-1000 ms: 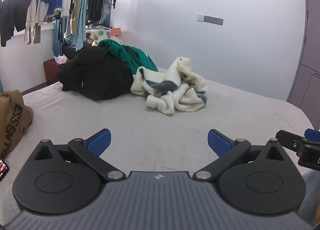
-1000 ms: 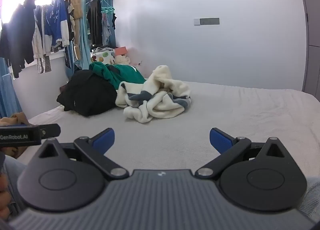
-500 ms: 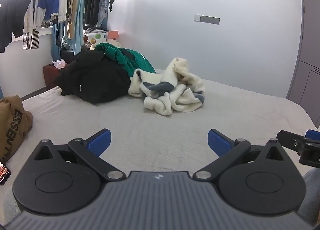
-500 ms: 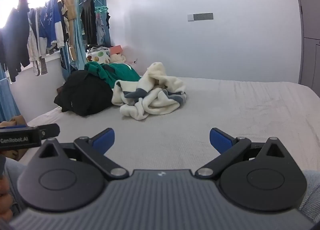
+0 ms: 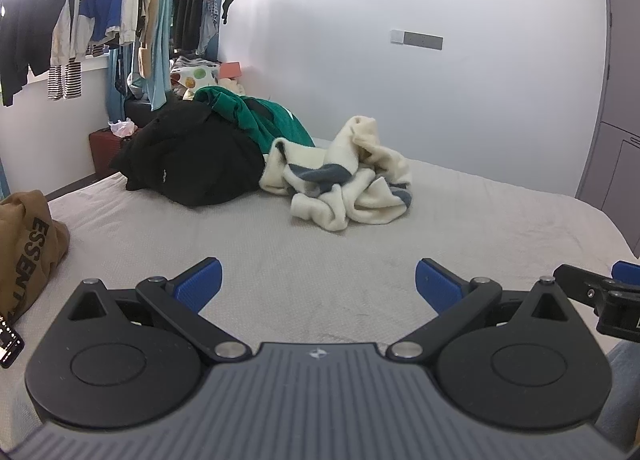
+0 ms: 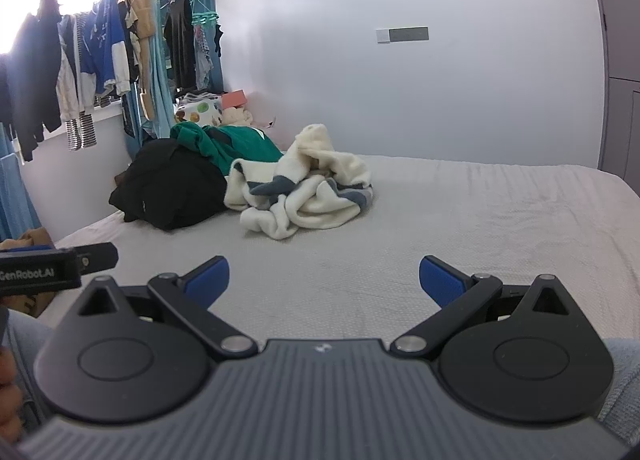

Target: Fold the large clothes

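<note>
A crumpled cream garment with grey stripes (image 5: pixel 348 184) (image 6: pixel 308 192) lies in a heap on the bed. Beside it on the left sit a black garment (image 5: pixel 192 164) (image 6: pixel 172 188) and a green one (image 5: pixel 260 120) (image 6: pixel 224 144). My left gripper (image 5: pixel 318 282) is open and empty, low over the near part of the bed, well short of the heap. My right gripper (image 6: pixel 324 278) is open and empty too, likewise short of the heap. Each gripper shows at the edge of the other's view.
The bed has a light grey cover (image 5: pixel 320 260) (image 6: pixel 480 220). A brown garment with black letters (image 5: pixel 24 248) lies at the bed's left edge. Clothes hang on a rack (image 6: pixel 100 60) at the left. A grey wardrobe (image 5: pixel 616 120) stands at the right.
Both views have tilted up a little and the clothes heap sits slightly lower in frame. Both grippers stay open and empty.
</note>
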### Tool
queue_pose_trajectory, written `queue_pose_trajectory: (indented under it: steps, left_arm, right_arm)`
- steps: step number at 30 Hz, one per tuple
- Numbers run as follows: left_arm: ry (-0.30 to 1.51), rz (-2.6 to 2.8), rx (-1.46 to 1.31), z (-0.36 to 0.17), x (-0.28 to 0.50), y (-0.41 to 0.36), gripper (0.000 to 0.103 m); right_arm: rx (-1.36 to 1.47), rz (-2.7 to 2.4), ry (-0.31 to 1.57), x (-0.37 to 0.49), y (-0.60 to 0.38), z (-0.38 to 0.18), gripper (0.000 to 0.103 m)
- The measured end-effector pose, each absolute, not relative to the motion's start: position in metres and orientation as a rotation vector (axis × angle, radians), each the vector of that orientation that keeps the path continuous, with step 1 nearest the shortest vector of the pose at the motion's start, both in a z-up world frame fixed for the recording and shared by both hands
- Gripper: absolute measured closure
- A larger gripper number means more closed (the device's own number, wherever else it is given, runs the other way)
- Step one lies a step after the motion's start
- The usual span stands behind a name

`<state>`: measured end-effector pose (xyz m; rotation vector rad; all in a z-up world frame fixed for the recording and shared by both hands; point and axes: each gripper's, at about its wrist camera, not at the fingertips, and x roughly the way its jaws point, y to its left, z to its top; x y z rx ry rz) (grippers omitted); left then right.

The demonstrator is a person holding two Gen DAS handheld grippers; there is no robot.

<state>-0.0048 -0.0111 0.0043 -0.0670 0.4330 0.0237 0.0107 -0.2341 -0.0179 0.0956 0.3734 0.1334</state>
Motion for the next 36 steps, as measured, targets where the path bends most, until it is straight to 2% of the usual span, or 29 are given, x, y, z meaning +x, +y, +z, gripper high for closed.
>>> queue_pose_trajectory:
  steps: [36]
  left_arm:
    - [0.473, 0.023, -0.062, -0.014, 0.018, -0.014, 0.0]
  right_arm:
    - [0.119, 0.138, 0.4, 0.024, -0.24, -0.031, 0.0]
